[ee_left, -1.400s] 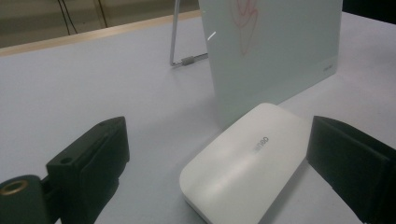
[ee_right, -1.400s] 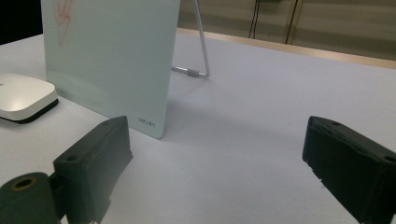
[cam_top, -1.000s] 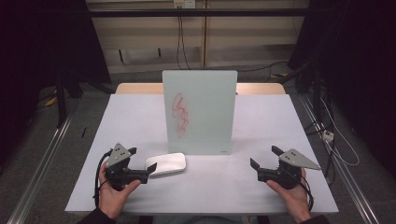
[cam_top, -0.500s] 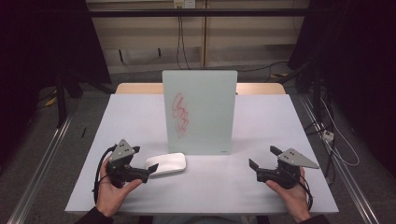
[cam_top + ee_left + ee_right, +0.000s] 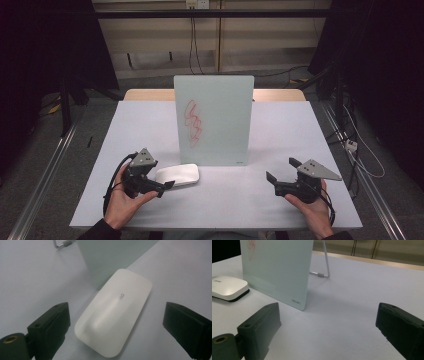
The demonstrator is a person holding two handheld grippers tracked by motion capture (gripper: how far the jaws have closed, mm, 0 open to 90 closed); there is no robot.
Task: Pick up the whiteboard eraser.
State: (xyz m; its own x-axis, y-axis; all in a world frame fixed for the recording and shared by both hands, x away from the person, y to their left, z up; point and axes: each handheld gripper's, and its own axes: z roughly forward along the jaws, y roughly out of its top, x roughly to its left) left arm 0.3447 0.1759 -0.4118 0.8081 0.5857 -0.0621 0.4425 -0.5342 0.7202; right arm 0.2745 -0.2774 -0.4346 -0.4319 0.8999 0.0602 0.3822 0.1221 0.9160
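left gripper (image 5: 162, 186): jaws wide but just been closing in a bit, flanking the eraser, no contact yet
flat white plastic eraser (image 5: 177, 175): lying on the white table (image 5: 250, 200), just in front of the upright frosted glass board with red scribbles (image 5: 212, 120)
right gripper (image 5: 276, 176): wide, holding nothing, well off to the side

An upright glass board (image 5: 213, 120) on a wire stand (image 5: 325, 265) blocks the middle of the desk (image 5: 300, 130), a white eraser (image 5: 177, 175) lying just before its near left corner, while open desk surface stretches along both flanks and the right front.
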